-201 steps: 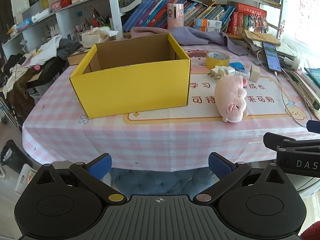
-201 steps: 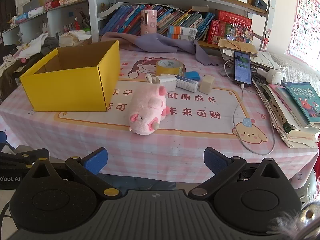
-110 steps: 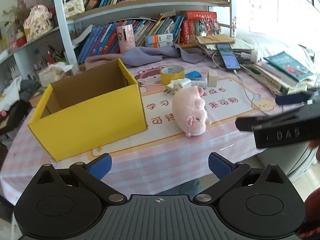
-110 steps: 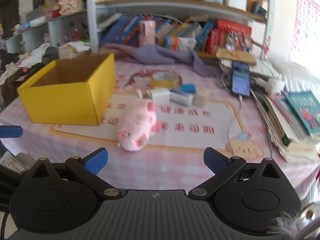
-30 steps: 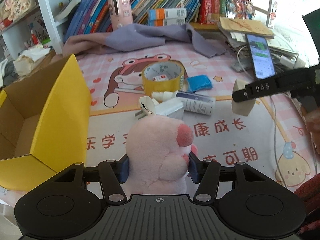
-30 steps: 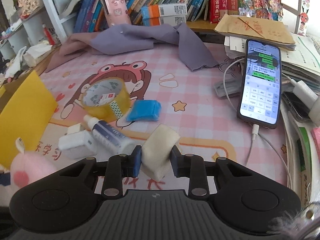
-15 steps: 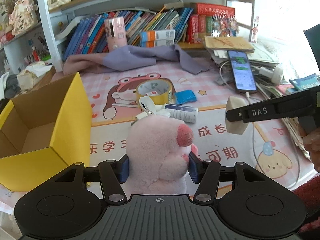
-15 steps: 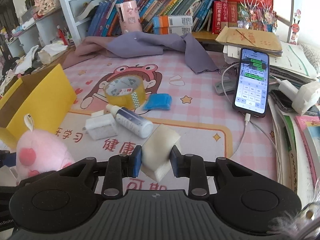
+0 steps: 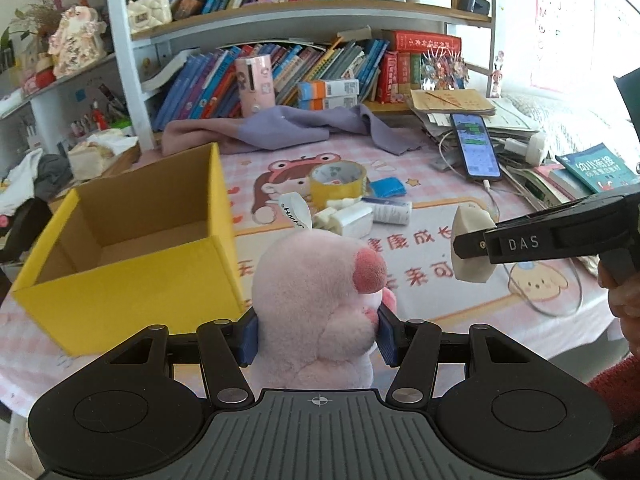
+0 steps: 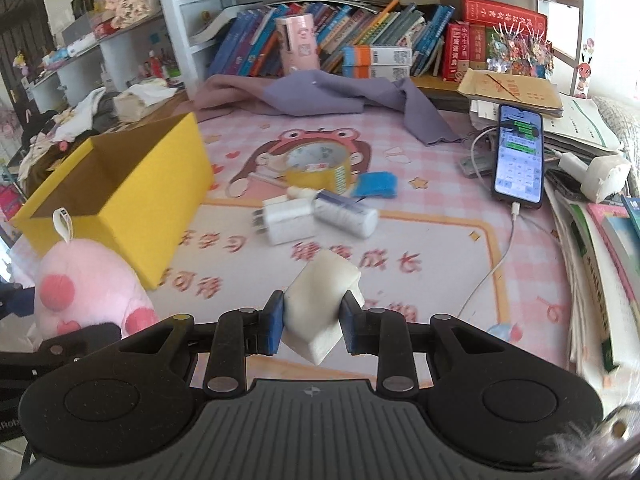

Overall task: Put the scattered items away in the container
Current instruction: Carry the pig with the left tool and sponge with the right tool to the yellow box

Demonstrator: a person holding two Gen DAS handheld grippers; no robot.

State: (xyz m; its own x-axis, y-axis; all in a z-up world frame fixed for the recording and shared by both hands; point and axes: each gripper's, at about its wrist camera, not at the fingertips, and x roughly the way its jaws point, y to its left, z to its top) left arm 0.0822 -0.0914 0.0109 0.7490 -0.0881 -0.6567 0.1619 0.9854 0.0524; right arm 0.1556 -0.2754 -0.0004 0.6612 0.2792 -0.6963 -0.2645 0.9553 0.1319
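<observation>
My left gripper [image 9: 318, 334] is shut on a pink plush pig [image 9: 320, 296] and holds it above the table, just right of the open yellow box [image 9: 132, 256]. My right gripper [image 10: 312, 330] is shut on a white foam block [image 10: 322, 306], lifted over the table; it also shows in the left wrist view [image 9: 470, 246]. The plush shows at the lower left of the right wrist view [image 10: 86, 284], next to the box [image 10: 120, 196]. A yellow tape roll [image 10: 318, 168], a blue sponge [image 10: 378, 185], a white charger [image 10: 286, 220] and a small bottle [image 10: 340, 210] lie on the table.
A phone [image 10: 518, 154] on a cable lies at the right, beside stacked books [image 10: 600, 240]. A purple cloth [image 10: 320, 96] lies at the back under a full bookshelf [image 10: 360, 40]. Clothes are heaped at the far left [image 9: 32, 176].
Both grippers have pulled back and up from the table with the plush and the foam block still held. The box has come more fully into both views.
</observation>
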